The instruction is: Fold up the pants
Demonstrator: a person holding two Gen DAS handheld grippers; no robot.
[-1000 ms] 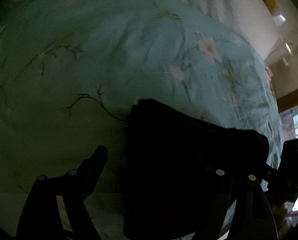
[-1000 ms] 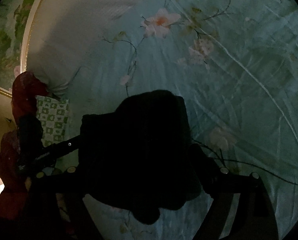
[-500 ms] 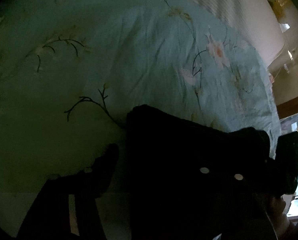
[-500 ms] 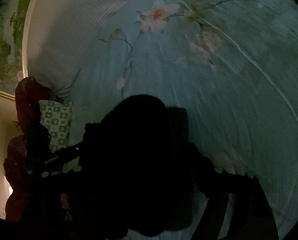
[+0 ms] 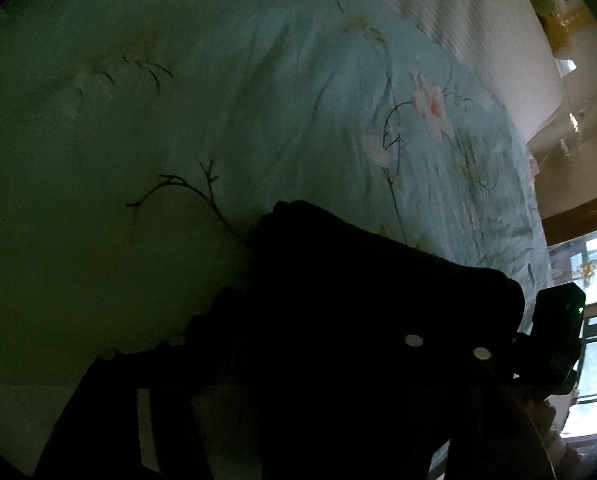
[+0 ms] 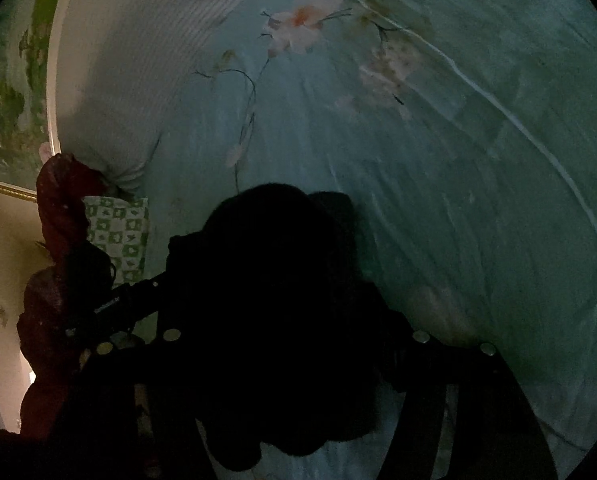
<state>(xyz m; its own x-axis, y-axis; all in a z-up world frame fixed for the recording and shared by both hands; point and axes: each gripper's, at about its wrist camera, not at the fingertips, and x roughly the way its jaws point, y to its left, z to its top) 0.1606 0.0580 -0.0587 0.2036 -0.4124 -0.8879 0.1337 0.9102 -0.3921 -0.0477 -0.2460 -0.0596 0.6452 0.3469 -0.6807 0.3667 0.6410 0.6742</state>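
The black pants (image 5: 358, 272) lie as a thick folded bundle on the teal flowered bedspread (image 5: 178, 120). My left gripper (image 5: 310, 308) straddles one end. Its left finger (image 5: 222, 312) rests against the bundle's edge, its other finger is lost in the dark cloth, and the jaws are opening slightly. My right gripper (image 6: 276, 288) straddles the opposite end of the pants (image 6: 274, 232), which fill the gap between its jaws as they are closing. Each view shows the other gripper's body at its edge, the right gripper's (image 5: 558, 332) and the left gripper's (image 6: 114, 304).
A white striped pillow (image 6: 130, 60) lies at the head of the bed, with a green-and-white checked cloth (image 6: 118, 232) beside it. A person's dark red sleeve (image 6: 54, 208) holds the left gripper. A bright window (image 5: 594, 280) is beyond the bed's edge.
Both grippers' fingers have drawn in around the bundle. The left finger now lies against the pants' edge. The right gripper has sunk closer, so the bundle fills more of its view.
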